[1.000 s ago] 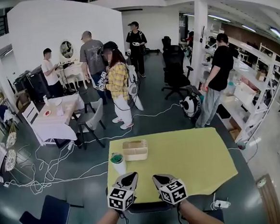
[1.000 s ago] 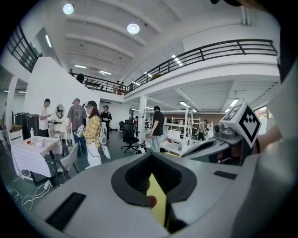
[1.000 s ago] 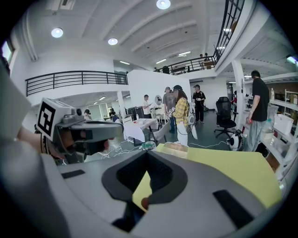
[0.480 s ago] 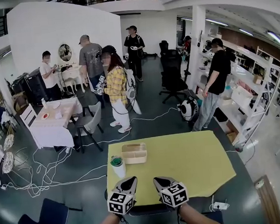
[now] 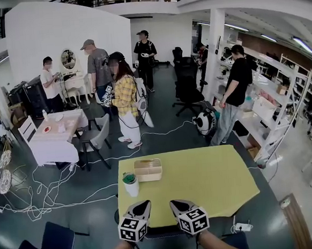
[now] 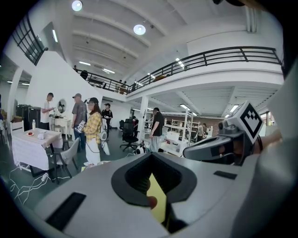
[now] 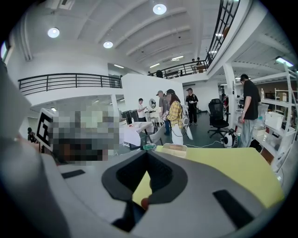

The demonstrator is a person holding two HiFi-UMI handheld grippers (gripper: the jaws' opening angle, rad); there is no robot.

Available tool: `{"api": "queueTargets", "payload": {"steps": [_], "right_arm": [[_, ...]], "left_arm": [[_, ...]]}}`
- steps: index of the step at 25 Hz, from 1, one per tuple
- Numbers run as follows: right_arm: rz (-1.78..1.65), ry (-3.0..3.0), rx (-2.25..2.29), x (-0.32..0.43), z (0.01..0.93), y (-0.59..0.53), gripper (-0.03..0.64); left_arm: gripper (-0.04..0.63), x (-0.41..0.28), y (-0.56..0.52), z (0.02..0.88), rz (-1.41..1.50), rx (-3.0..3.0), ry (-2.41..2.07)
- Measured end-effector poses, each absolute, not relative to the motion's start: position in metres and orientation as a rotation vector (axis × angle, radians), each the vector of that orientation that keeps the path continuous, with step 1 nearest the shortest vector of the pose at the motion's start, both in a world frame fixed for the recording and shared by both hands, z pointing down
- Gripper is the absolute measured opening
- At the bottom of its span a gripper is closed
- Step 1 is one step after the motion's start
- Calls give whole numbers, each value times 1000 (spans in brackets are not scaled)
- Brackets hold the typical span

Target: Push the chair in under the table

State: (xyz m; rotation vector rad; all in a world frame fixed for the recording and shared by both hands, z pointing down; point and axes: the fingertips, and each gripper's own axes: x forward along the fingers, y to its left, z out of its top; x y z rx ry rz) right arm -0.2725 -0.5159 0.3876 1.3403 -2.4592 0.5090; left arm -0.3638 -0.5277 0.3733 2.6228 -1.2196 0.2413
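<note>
No readable text, label, brand or number on anything in view

Large open lab hall: mezzanine railing (image 6: 209, 55), cables (image 5: 48, 191) across floor, shelving racks (image 5: 285, 97), staged dining table (image 5: 52, 144), office chairs (image 5: 187, 81).

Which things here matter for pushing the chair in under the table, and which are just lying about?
For the job:
dark chair at the table's near edge
yellow table
left claw and right claw, both shut

Just lying about:
white cup with a green top
beige basket
blue chair on the floor
floor cables
</note>
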Motion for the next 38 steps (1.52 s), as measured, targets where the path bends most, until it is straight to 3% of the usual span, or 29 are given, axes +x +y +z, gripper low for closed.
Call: {"api": "queueTargets", "payload": {"steps": [17,38], "right_arm": [[532,-2427,1405,-280,390,-443,14],[530,-2442,1398,-209,388,-340,14]], "left_arm": [[9,-378,-461,380,264,2636,-1167],[9,-309,-353,378,254,2623,-1207]]}}
